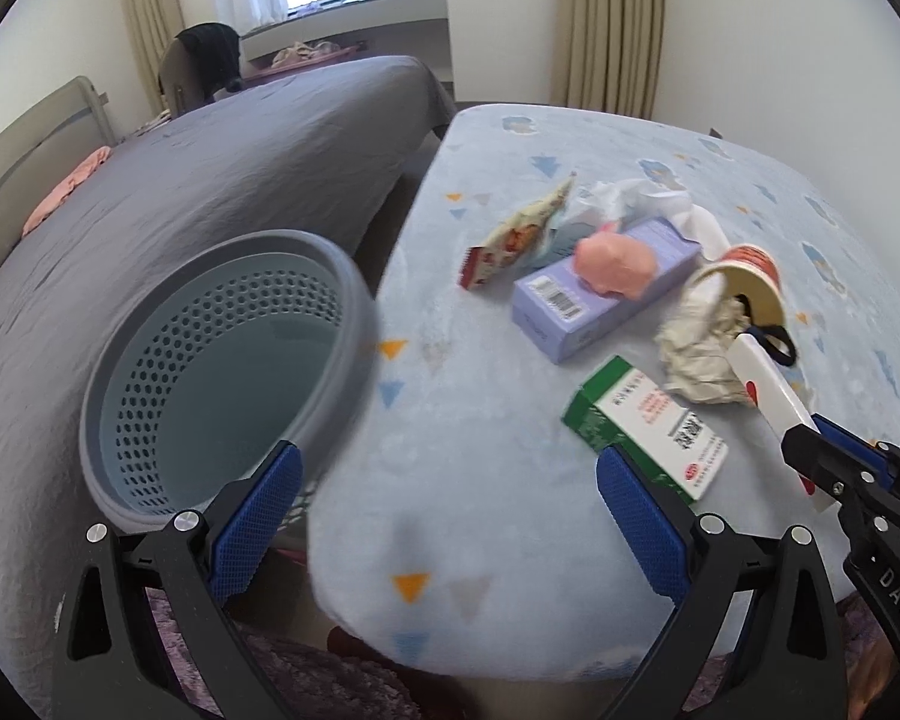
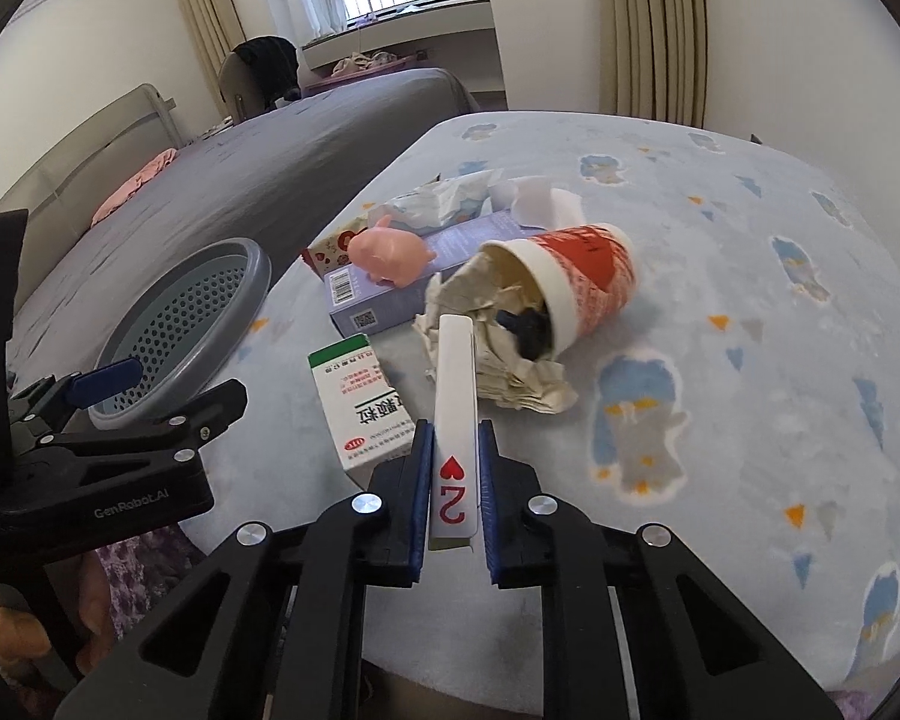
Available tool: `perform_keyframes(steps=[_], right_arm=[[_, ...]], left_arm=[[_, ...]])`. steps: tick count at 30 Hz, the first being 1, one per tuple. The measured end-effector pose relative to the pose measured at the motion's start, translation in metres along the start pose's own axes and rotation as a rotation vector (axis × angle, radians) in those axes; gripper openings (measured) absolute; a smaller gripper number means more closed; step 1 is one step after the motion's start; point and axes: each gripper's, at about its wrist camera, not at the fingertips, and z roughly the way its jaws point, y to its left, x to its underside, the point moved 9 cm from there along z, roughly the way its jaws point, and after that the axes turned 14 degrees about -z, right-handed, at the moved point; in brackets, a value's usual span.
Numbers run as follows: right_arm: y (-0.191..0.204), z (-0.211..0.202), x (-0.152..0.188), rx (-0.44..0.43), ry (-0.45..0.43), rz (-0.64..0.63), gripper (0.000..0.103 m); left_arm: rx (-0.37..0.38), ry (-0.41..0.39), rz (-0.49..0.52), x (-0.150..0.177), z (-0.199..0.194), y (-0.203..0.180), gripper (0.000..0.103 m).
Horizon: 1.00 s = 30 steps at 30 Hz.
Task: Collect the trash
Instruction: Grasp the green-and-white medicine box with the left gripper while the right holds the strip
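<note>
The right gripper (image 2: 455, 468) is clamped on a playing card (image 2: 455, 414), a two of hearts, whose long white body sticks out forward from between the blue pads toward the red paper cup (image 2: 582, 282). That cup serves as the landmark: it lies on its side on the desk (image 2: 750, 360), which is covered with a pale blue cloth printed with small triangles and clouds, its mouth facing the gripper. Crumpled paper (image 2: 498, 354) spills from the cup's mouth and something dark sits inside; the far end of the card lies over this paper. Just left of the cup is a lavender box (image 2: 384, 300) with a small pink pig toy (image 2: 390, 255) on top of it. Behind the box and cup lie white tissues (image 2: 450, 198), and a snack wrapper (image 1: 510, 240) lies further left of the box. Nearer than the cup and to its left lies a green-and-white medicine box (image 2: 366, 402). Well to the left of the cup, off the desk's edge beside a bed with a grey sheet (image 1: 180, 180), is a grey perforated basket (image 1: 228, 360), tilted with its opening in view and nothing visible inside. The left gripper (image 1: 450, 516) has its jaws spread wide and holds nothing; one finger is in front of the basket's rim and the other overlaps the medicine box.
</note>
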Motion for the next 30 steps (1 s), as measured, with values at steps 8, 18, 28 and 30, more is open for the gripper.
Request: perform_keyframes(steps=[8,18,28,30], right_arm=[[-0.033,-0.024,0.014,0.047,-0.041,0.085,0.015],[-0.055,-0.035,0.022,0.026,-0.072,0.165,0.015],[-0.049,-0.034,0.021,0.001,-0.079,0.154,0.015],[-0.044,-0.033,0.021,-0.006,-0.077,0.145,0.015]], left_arm=[[0.067,0.008,0.027,0.002,0.003,-0.044,0.097],[0.093,0.054,0.071,0.016,0.027,-0.084,0.097],[0.006,0.059,0.055,0.014,0.025,-0.042,0.097],[0.001,0.053,0.046,0.013,0.019,-0.034,0.097]])
